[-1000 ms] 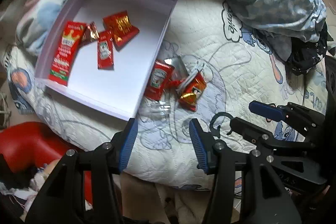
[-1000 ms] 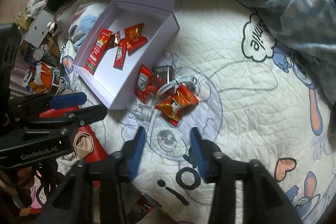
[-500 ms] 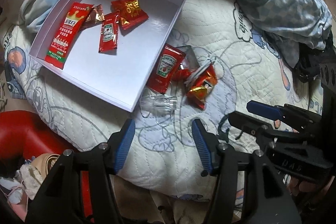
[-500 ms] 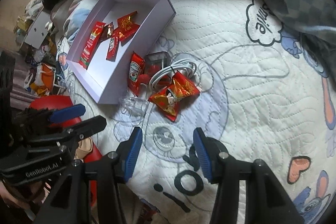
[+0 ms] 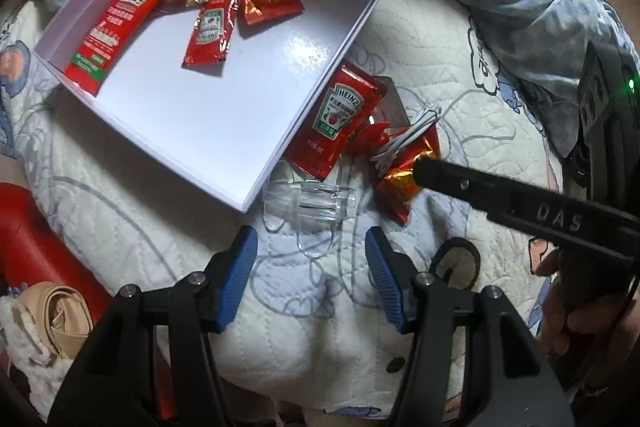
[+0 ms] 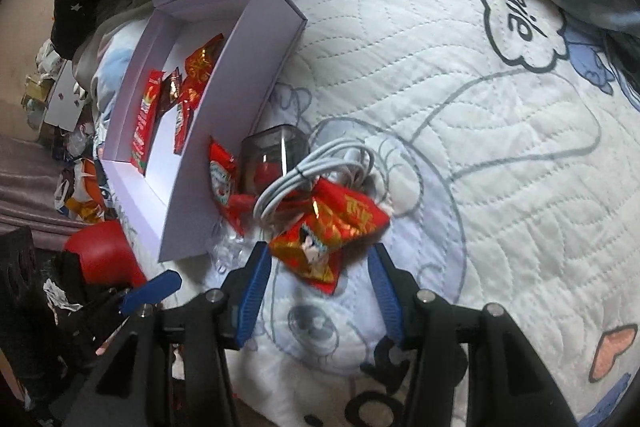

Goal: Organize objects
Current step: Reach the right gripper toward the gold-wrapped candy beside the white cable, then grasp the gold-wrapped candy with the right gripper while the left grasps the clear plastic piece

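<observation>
An open white box on the quilt holds several red sauce and snack packets. Beside it lie a Heinz ketchup packet, a clear plastic piece, a coiled white cable, a dark clear case and a red-gold snack packet. My left gripper is open just short of the clear plastic piece. My right gripper is open with the snack packet's near end between its fingertips.
A rumpled blue blanket lies at the far right of the bed. A red object and clutter sit below the bed's left edge. The quilt stretches to the right.
Both grippers have moved forward toward the loose items. The right gripper now reaches the snack packet; the left is close to the clear plastic piece. Both stay open.
</observation>
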